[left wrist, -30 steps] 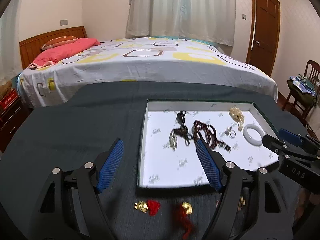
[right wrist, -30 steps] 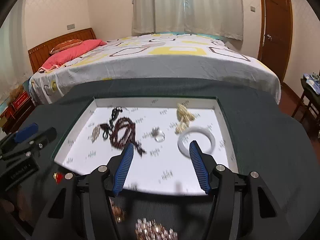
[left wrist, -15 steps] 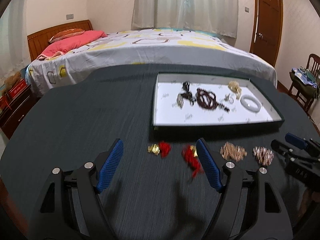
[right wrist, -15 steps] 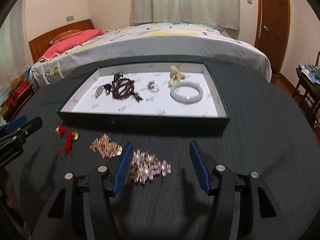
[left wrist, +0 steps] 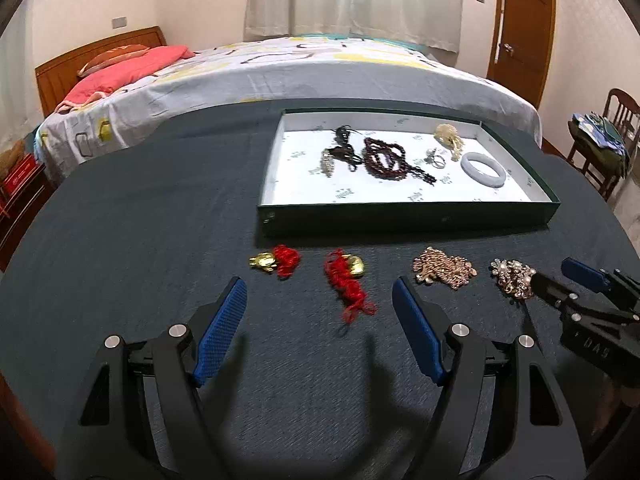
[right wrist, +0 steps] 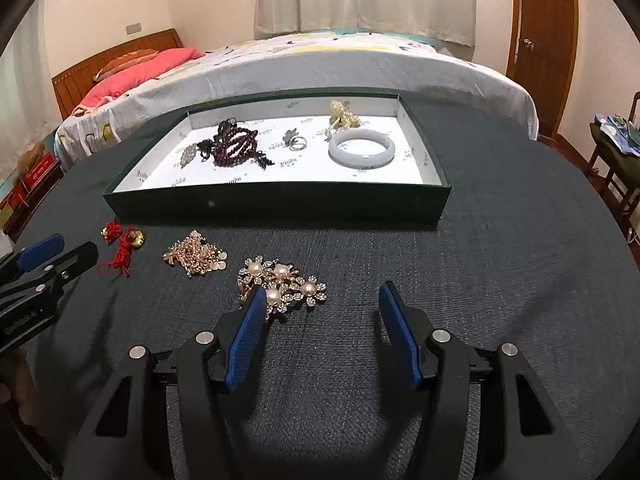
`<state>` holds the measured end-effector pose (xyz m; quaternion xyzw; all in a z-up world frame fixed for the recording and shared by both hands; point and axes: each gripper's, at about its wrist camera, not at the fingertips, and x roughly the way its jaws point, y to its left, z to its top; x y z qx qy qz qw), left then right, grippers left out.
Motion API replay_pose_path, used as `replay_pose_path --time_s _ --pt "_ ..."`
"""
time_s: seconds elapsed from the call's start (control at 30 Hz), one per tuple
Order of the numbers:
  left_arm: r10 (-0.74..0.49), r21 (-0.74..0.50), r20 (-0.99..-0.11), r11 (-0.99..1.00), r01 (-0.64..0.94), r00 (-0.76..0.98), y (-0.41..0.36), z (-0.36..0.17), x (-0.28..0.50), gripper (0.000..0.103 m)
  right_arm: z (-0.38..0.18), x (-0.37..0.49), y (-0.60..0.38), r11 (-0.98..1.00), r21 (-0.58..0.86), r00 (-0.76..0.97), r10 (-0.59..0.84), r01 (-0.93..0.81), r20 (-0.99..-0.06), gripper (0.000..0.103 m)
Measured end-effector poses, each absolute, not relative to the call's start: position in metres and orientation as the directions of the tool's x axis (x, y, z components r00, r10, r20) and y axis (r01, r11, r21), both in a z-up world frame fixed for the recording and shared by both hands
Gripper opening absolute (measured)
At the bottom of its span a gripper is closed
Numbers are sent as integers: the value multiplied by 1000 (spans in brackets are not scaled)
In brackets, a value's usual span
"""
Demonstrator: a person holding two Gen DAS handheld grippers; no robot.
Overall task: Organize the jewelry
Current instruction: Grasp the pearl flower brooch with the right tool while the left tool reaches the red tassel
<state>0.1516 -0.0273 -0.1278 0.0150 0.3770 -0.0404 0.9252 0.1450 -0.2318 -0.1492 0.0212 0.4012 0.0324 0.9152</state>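
Left gripper (left wrist: 320, 298): I see my blue ribbed pads apart, holding nothing, above the dark woven tablecloth (left wrist: 140, 220).
Right gripper (right wrist: 322, 300): jaws apart too, empty; the left pad's tip overlaps the pearl brooch cluster (right wrist: 282, 282).
Loose pieces: two gold charms, one (left wrist: 276, 261) and another (left wrist: 348, 276), on frayed red cord, plus a rose-gold chain heap (left wrist: 444, 270), lie in a row before the tray.
Tray (left wrist: 400, 214): shallow, green-walled, white-lined; it holds dark red beads (left wrist: 386, 158), a smooth pale bangle (left wrist: 482, 164) and a ring (left wrist: 438, 162).
Behind: the bed (left wrist: 280, 68) runs along the table's far edge.
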Motion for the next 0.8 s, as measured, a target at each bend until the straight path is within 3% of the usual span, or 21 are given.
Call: replay_pose_path --time_s 0.4,0.53,0.8 --pt "-70 -12 -727 996 89 683 -30 -142 168 74 -151 158 -219 995 68 648 103 -78 -754 62" --pt "-73 -15 -735 996 91 674 -30 -144 171 74 -156 163 -211 994 47 624 101 -103 -775 70" --pt "-85 -29 -753 995 96 653 -30 -148 176 74 -158 167 -212 995 22 619 76 -94 -781 71"
